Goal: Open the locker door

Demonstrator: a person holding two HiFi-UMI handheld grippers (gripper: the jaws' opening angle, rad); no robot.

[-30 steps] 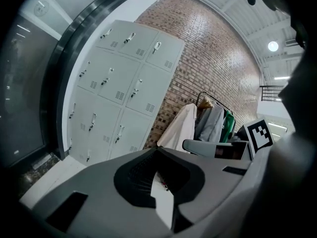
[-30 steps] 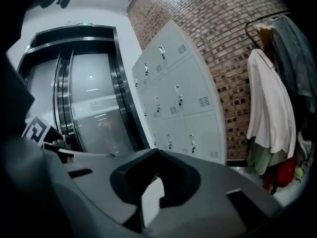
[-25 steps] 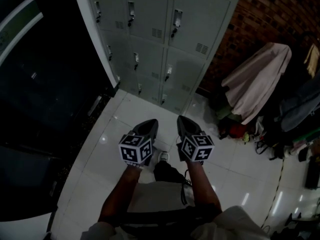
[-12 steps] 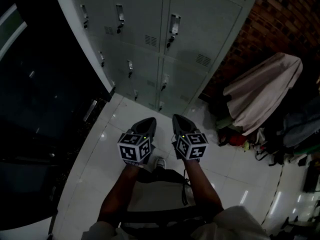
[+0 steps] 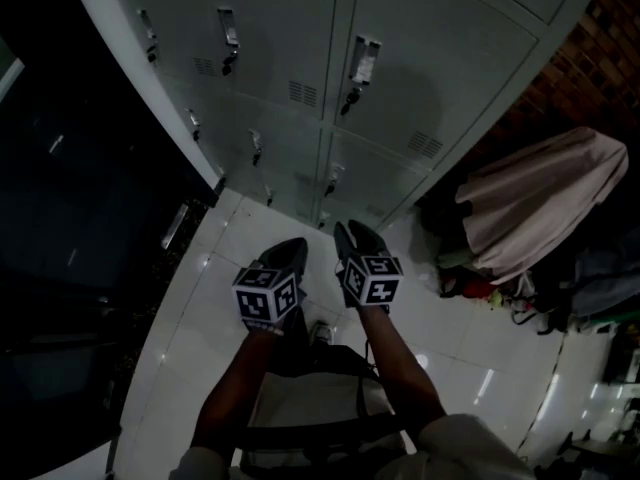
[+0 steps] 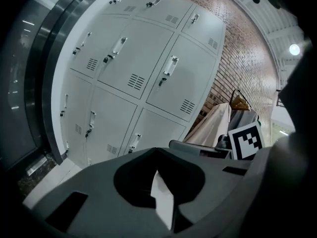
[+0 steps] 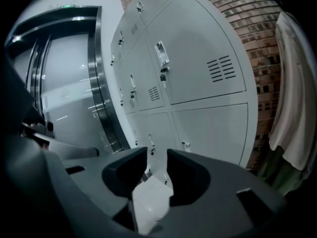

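Approach to the grey locker bank (image 5: 300,28) is proceeding; both tools are hovering above the white tiled floor (image 5: 215,258), well apart from every door and touching nothing; the left tongs (image 6: 157,150) are riding with tips together, gripping nothing; the right tongs (image 7: 157,153) have just been opening and are standing partly apart, with only floor and locker front showing through the gap, nothing between them. Which door is meant is not being settled by these views; judging by the aim, the right-column door (image 5: 440,78) with the upright pull handle (image 5: 365,58) and the lock (image 5: 347,98) under it is looking likeliest; it is sitting shut, flush with its neighbours. Note for the step: the right tongs are needing to rise and close in on that handle, straddling its free edge squarely before pinching; pinching early is risking a slip off thin metal; the pull is wanting to follow the door's swing, not a straight tug; hinge side is not showing, and the lock may be holding.
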